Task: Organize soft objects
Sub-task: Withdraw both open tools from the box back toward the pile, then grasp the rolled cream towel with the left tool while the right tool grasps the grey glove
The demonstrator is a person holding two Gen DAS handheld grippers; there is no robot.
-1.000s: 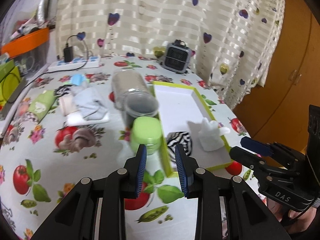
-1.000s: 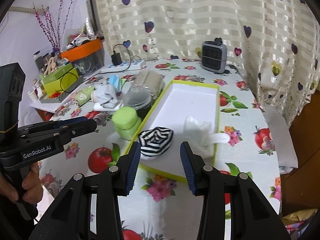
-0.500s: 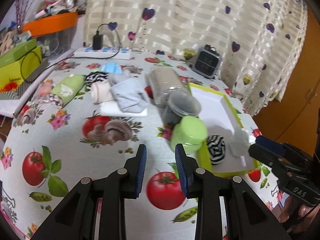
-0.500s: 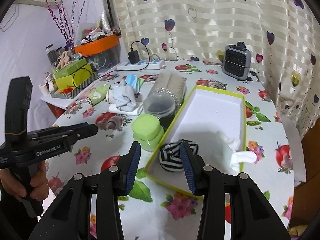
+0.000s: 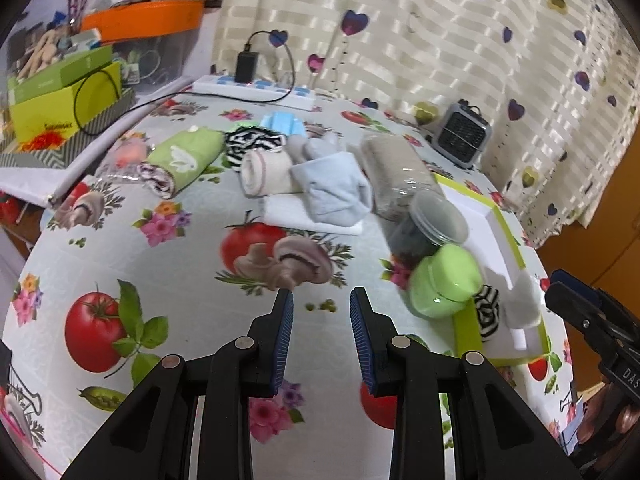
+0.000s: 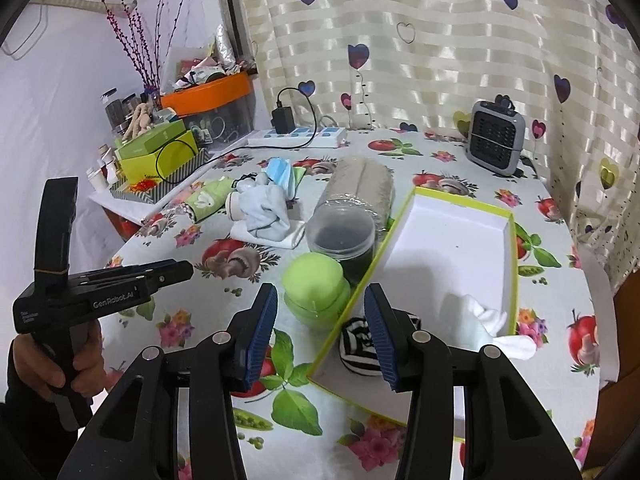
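Note:
A white tray with a lime rim (image 6: 460,240) (image 5: 508,232) holds a striped black-and-white sock ball (image 6: 358,346) (image 5: 488,308) and a white sock (image 6: 486,318) at its near end. A pile of soft items lies at the table's back left: a pale blue sock (image 5: 332,188) (image 6: 266,208), a cream roll (image 5: 266,172), a striped sock (image 5: 254,140), a green roll (image 5: 186,160) and a blue mask (image 5: 286,122). My left gripper (image 5: 321,300) is open and empty over bare tablecloth. My right gripper (image 6: 320,304) is open and empty, above the tray's near left corner.
A lime-lidded jar (image 6: 316,284), a dark clear-lidded jar (image 6: 342,236) and a wrapped beige roll (image 6: 362,184) stand left of the tray. A grey heater (image 6: 496,136) and a power strip (image 6: 296,136) stand at the back. Boxes (image 5: 60,96) clutter the far left.
My left gripper has swung left, away from the tray, toward the pile of soft items. My right gripper has drawn back and turned left. Both stay open and empty.

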